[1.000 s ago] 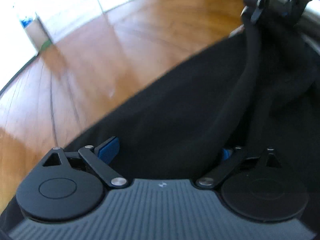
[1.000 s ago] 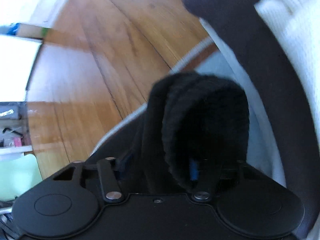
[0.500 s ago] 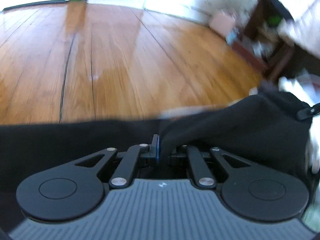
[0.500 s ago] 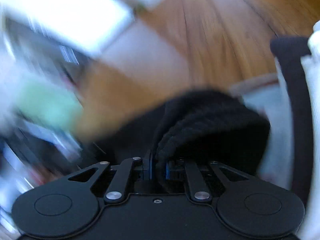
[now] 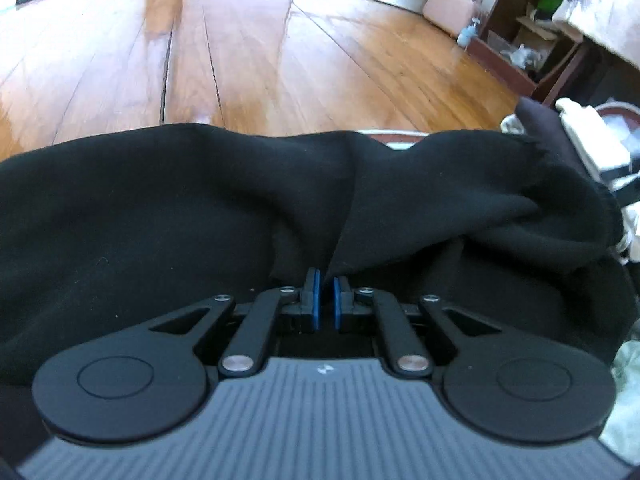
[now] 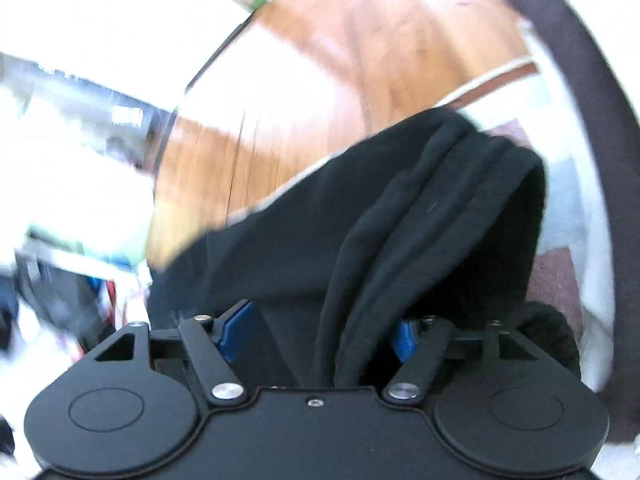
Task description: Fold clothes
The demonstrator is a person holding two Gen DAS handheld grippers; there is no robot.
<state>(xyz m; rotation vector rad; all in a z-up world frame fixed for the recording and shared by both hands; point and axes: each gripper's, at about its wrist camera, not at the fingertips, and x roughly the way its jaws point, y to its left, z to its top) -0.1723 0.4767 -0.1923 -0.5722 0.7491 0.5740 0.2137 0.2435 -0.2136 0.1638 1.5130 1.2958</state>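
- Two grippers work on one black garment, a thick, soft, fleece-like piece of clothing that fills the lower half of both wrist views.
- Left gripper: its two blue pads stand nearly together, and a fold of the black cloth runs down into the narrow slot between them, so it is clamped on the garment.
- From that pinch the cloth spreads left and right in a broad, creased sheet, with one ridge rising toward the upper right of the left wrist view.
- Right gripper: its fingers stand wide apart, one blue pad at the left and the other at the right half hidden by cloth.
- A ribbed band of the garment, doubled into thick folds, lies in the gap between those parted fingers; neither pad presses on it as far as can be seen.
- Beyond the cloth lies a wooden plank floor, bright with glare.
- At the far right of the left wrist view sit a pink case by the wall and a dark wooden shelf unit holding small clutter.
- White fabric lies just beside the garment's right end.
- The right wrist view is smeared with motion blur, so its background cannot be made out beyond floor and pale shapes.
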